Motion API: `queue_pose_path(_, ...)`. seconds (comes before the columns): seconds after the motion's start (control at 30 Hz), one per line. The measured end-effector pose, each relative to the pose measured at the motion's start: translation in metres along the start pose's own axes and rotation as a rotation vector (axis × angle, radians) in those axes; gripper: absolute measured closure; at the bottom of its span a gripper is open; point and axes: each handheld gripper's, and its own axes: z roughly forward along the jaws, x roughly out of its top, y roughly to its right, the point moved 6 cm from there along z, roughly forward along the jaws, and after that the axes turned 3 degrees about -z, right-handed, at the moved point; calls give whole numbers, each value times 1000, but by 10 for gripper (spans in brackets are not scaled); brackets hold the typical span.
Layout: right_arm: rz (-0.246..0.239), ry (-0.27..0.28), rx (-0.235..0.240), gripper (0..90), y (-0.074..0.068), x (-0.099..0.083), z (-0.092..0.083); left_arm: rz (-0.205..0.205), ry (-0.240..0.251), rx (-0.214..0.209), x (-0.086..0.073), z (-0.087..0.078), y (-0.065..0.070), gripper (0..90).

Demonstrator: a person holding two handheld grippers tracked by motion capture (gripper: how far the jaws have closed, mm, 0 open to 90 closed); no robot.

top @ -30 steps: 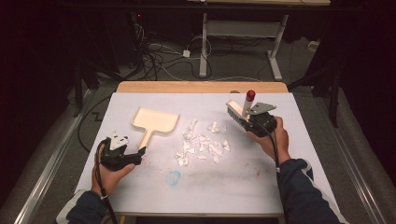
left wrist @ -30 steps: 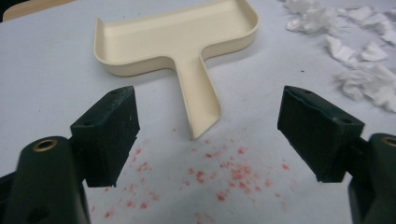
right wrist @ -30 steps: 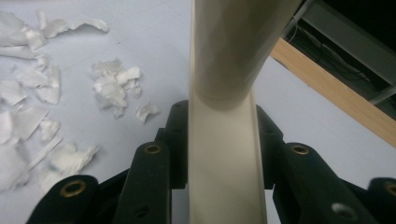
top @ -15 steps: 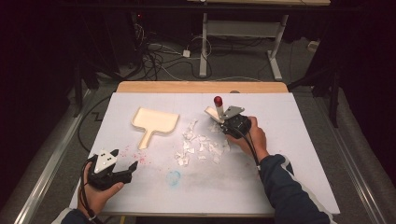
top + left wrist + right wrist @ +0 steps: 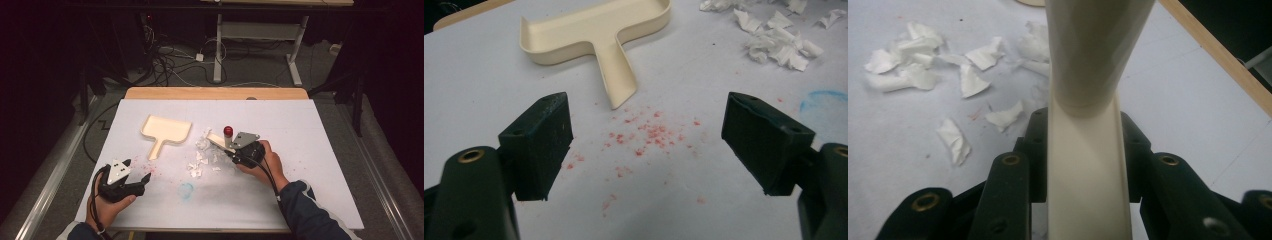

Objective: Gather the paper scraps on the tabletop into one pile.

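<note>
Brush handle clamped between right jaws.

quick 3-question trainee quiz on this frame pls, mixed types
1. True or false: the right hand-held gripper is shut on the cream brush.
2. Which is the left hand-held gripper facing? A) the dustpan handle and red crumbs, B) a cup, C) a sponge.
3. Fill in: the white paper scraps lie on the table between the dustpan and the ____ hand-held gripper.

Key: 1 true; 2 A; 3 right.
</note>
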Motion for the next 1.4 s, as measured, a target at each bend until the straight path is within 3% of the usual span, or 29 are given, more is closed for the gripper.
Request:
queue_pose_path(0.3, -20, 14, 7, 675, -2, 3, -10, 16, -10, 1, 0, 1, 2, 197)
queue_pose_path(0.73, -4, 32, -22, 675, 45, 29, -15, 26, -17, -3, 0, 3, 2, 197)
queue_pose_path(0.93, -12, 4, -69, 675, 63, 38, 4, 24, -19, -7, 0, 6, 3, 197)
queue_pose_path(1.17, -70, -30, -123, 675, 70, 45, 50, 27, -25, -10, 0, 7, 3, 197)
queue_pose_path(1.23, -84, -29, -120, 675, 67, 45, 61, 23, -27, -10, -1, 8, 2, 197)
queue_pose_path(1.27, -89, -12, -78, 675, 61, 44, 69, 22, -29, -10, -1, 9, 2, 197)
queue_pose_path(1.33, -86, 3, -61, 675, 57, 45, 71, 21, -31, -10, -1, 9, 2, 197)
queue_pose_path(1.4, -116, 2, -29, 675, 50, 45, 72, 21, -32, -12, -1, 9, 2, 197)
